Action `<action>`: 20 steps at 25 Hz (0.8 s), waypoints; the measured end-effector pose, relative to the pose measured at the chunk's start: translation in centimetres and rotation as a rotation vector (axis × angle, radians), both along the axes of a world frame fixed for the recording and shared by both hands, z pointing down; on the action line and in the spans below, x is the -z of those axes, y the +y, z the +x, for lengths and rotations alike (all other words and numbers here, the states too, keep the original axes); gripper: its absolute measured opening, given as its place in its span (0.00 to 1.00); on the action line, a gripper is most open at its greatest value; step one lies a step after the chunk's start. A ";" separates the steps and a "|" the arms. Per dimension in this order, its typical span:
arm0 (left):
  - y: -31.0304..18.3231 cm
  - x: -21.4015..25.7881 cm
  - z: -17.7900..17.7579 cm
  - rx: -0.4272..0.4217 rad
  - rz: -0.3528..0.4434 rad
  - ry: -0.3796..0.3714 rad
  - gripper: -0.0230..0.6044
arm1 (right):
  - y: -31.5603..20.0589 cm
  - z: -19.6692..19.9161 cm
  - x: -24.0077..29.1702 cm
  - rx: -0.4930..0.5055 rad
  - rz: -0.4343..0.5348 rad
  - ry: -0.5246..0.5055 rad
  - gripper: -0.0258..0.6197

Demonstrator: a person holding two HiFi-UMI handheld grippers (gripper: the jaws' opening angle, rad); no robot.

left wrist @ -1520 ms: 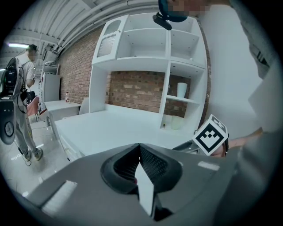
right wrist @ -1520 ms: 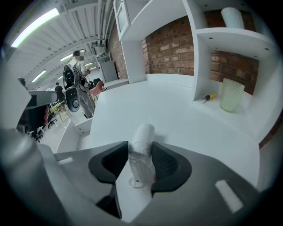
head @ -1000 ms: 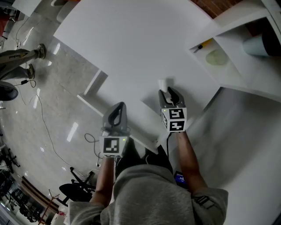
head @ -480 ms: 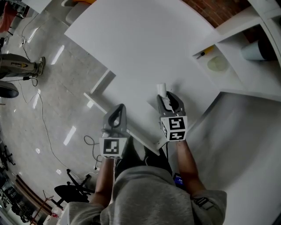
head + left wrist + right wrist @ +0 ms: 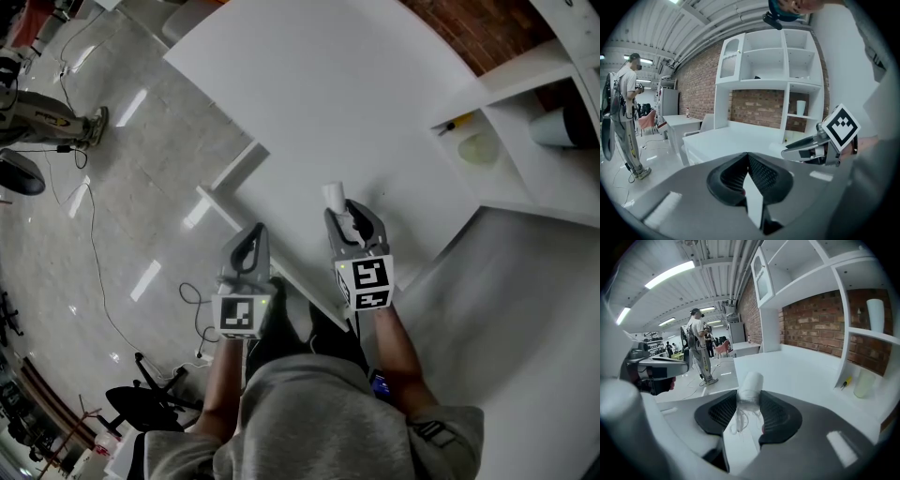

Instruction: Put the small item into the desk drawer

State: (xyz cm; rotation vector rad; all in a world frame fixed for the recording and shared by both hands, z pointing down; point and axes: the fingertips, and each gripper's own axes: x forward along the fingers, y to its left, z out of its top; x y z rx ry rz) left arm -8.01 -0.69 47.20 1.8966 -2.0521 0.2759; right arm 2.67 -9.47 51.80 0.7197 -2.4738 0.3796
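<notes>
A small white roll [image 5: 334, 196] with loose threads trailing from it sits between the pads of my right gripper [image 5: 348, 214], which is shut on it above the white desk [image 5: 309, 103]. In the right gripper view the roll [image 5: 750, 386] sticks out forward past the jaws of the right gripper [image 5: 748, 404]. My left gripper [image 5: 247, 246] hovers at the desk's front edge, left of the right one. Its jaws meet at the tips with nothing between them in the left gripper view [image 5: 748, 158]. No drawer shows in any view.
A white shelf unit [image 5: 525, 84] stands at the desk's right end, holding a yellow screwdriver [image 5: 456, 123], a pale disc [image 5: 477, 148] and a white cup [image 5: 553, 127]. Cables [image 5: 89, 234] lie on the glossy floor at left. A person [image 5: 626, 117] stands some way off.
The right gripper has risen with the white roll and shifted left in the picture. The left gripper has moved slightly forward along the desk's front edge.
</notes>
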 end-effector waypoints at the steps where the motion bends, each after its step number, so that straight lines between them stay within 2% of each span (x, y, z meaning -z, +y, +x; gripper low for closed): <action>1: 0.3 -0.1 -0.3 0.007 0.000 -0.001 0.06 | 0.4 -0.5 0.0 0.013 0.001 -0.003 0.29; 12: 4.1 -1.4 -4.0 0.079 -0.026 0.011 0.06 | 4.8 -6.2 -1.2 0.148 -0.015 0.009 0.29; 20: 5.6 -4.1 -5.9 0.101 -0.061 0.039 0.06 | 6.6 -8.9 -5.0 0.204 -0.058 0.052 0.29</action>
